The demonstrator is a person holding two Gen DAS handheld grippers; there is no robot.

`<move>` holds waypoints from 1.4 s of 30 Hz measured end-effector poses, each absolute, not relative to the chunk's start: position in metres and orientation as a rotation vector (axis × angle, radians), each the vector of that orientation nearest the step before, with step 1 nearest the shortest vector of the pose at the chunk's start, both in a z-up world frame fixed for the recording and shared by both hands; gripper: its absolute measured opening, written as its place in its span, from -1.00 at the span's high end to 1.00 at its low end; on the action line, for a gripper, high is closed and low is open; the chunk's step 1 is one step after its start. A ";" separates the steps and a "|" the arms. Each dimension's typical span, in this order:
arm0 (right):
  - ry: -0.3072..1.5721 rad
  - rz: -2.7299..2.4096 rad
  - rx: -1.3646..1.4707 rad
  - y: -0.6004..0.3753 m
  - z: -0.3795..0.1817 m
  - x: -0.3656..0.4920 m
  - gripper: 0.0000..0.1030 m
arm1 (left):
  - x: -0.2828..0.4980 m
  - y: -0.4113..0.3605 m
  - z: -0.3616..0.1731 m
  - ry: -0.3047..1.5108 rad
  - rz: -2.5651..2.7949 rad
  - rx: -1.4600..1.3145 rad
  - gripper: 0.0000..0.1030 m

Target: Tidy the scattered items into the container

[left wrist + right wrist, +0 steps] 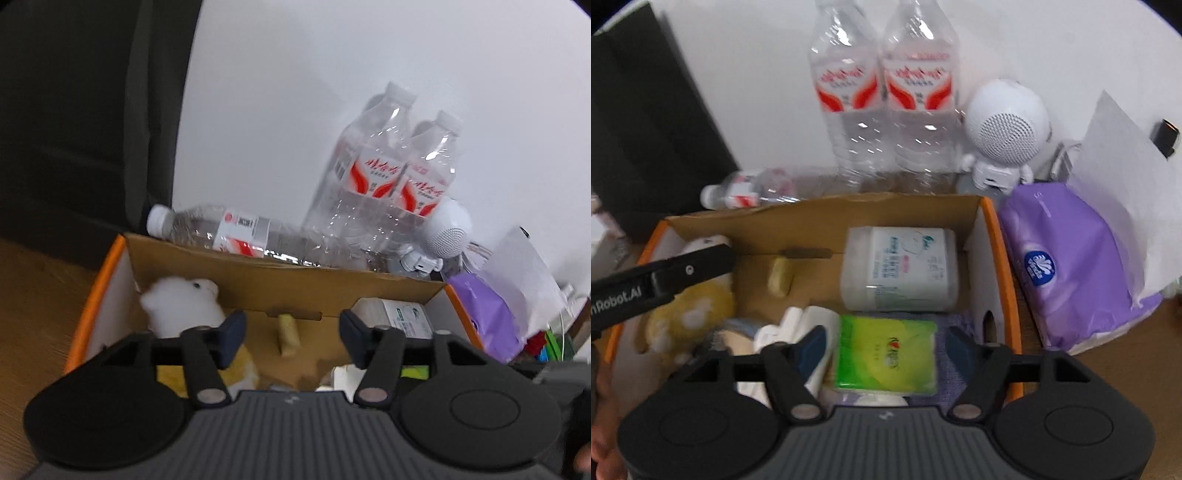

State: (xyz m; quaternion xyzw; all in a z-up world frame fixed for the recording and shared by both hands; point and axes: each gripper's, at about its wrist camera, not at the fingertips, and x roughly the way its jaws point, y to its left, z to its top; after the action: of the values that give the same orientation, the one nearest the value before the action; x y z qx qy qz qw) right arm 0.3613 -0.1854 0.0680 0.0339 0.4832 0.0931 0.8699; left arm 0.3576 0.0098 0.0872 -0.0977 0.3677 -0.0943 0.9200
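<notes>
Right hand-held gripper (882,350): jaws apart, nothing clamped. It hangs over the near end of the orange-rimmed cardboard box (1001,258), pointing steeply down, and the green plastic-wrapped tissue pack (886,354) lies flat on the box floor between its fingers with no pad contact visible. I read that as a drop-off pose: wide open so the pack stays put.

Left hand-held gripper (291,338): also apart and empty, over the box's left half. From the right wrist view its black finger crosses the box's left wall, above the yellow soft toy (690,314). The white fluffy plush (181,306) sits in the far-left corner.

Box contents, packed flat to save room: white rectangular wipes tub (901,269) at the far right, small pale yellow block (781,277) against the far wall, white folded cloth (798,325) near the middle.

Still outside on the tabletop (29,288), likely next candidates:
- purple soft tissue package (1071,273), just beside the right wall
- white round astronaut-shaped speaker (1008,125), behind the box
- two upright clear water bottles (882,92)
- one clear bottle lying on its side (746,188) behind the far wall

Task looks roughly half done. Blur is heavy, so small details are uncertain.
</notes>
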 end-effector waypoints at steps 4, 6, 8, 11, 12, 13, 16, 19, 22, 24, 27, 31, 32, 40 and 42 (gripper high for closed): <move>1.028 0.221 0.044 -0.185 0.080 0.350 -0.62 | 0.346 0.017 0.092 0.794 -0.098 -0.132 -0.52; 1.046 0.234 0.028 -0.182 0.084 0.344 -0.62 | 0.337 0.023 0.097 0.821 -0.079 -0.125 -0.56; 1.042 0.234 0.036 -0.181 0.095 0.332 -0.62 | 0.325 0.023 0.107 0.867 -0.057 -0.073 -0.64; 1.036 0.250 0.055 -0.182 0.114 0.314 -0.62 | 0.303 0.018 0.121 0.925 -0.056 0.027 -0.75; 1.028 0.254 0.050 -0.183 0.121 0.305 -0.64 | 0.292 0.018 0.124 0.927 -0.063 0.043 -0.85; 1.015 0.253 0.044 -0.184 0.126 0.296 -0.65 | 0.279 0.020 0.126 0.914 -0.062 0.048 -0.86; 0.931 0.220 0.066 -0.193 0.133 0.254 -0.65 | 0.223 0.019 0.126 0.829 0.007 0.048 -0.87; 0.793 0.261 0.106 -0.203 0.119 0.184 -0.88 | 0.146 0.012 0.116 0.701 -0.024 0.044 -1.00; 0.713 0.240 0.090 -0.206 0.080 0.114 -0.88 | 0.077 0.010 0.083 0.684 -0.132 0.031 -1.00; 0.692 0.179 0.076 -0.204 0.052 0.076 -0.88 | 0.047 0.010 0.055 0.696 -0.120 0.021 -1.00; 0.686 0.160 0.094 -0.199 0.022 0.031 -0.88 | 0.009 0.005 0.025 0.691 -0.079 0.078 -1.00; 0.708 0.203 0.079 -0.183 0.003 0.000 -0.88 | -0.009 0.004 0.015 0.680 -0.040 0.105 -1.00; 0.706 0.194 0.067 -0.180 0.001 -0.003 -0.88 | -0.008 0.006 0.013 0.693 -0.039 0.096 -1.00; 0.683 0.156 0.029 -0.174 -0.006 -0.013 -1.00 | -0.009 0.010 0.001 0.702 -0.043 0.032 -1.00; 0.682 0.158 0.035 -0.175 -0.007 -0.014 -1.00 | -0.010 0.010 0.001 0.702 -0.042 0.030 -1.00</move>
State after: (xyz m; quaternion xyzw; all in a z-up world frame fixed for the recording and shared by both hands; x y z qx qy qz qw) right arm -0.0138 -0.1747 -0.0066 0.0170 0.3340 0.0772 0.9392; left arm -0.0105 0.0100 0.0010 0.0146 0.3436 -0.0205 0.9388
